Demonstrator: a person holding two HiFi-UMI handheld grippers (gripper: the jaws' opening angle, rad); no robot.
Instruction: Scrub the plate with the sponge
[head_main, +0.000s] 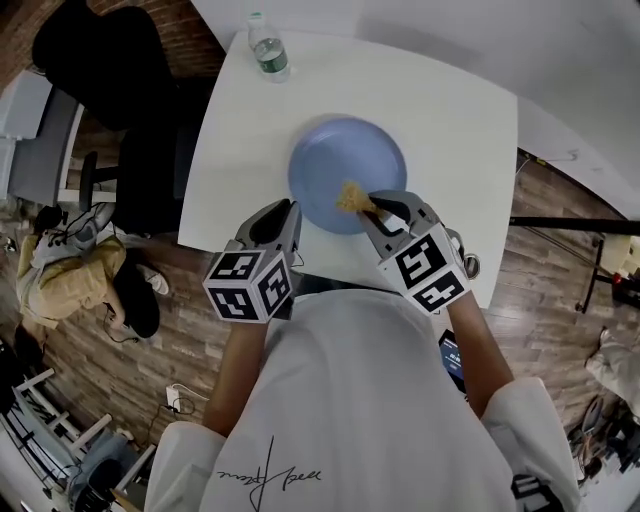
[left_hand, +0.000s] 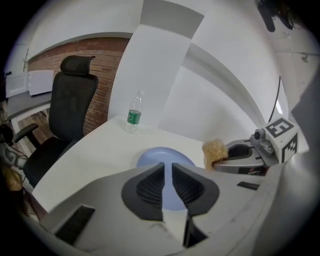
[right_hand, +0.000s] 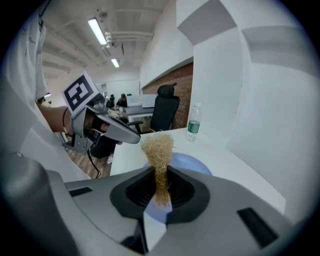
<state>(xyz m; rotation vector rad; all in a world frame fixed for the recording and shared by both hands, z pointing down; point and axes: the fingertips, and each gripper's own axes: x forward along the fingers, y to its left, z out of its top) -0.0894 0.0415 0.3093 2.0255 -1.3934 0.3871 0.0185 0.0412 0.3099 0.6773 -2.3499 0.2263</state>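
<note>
Sponge (right_hand: 157, 150) pinched between the pads of the right gripper (right_hand: 160, 176), squeezed thin at the waist, loose tan tuft flaring out past the tips. Jaws closed firmly on it, only a narrow strip of fibre caught. Held over the near right edge of the blue plate (head_main: 345, 165); hard to tell whether touching the surface or just above it. Left gripper (left_hand: 167, 170) just beside the plate's near left rim, jaws drawn nearly together, a thin slit between, nothing in it. Plate lying loose and unheld near the middle of the white table (head_main: 450, 120); water bottle (head_main: 268, 48) well apart at the far corner, black office chair (left_hand: 72, 105) beyond the table edge.

Likely troubles from here: with no grip on the plate, scrubbing strokes liable to slide or spin it across the smooth tabletop, perhaps toward the near edge. Slim hold on springy fibre apt to slip under sideways load, letting hard jaw tips scrape the plate instead
</note>
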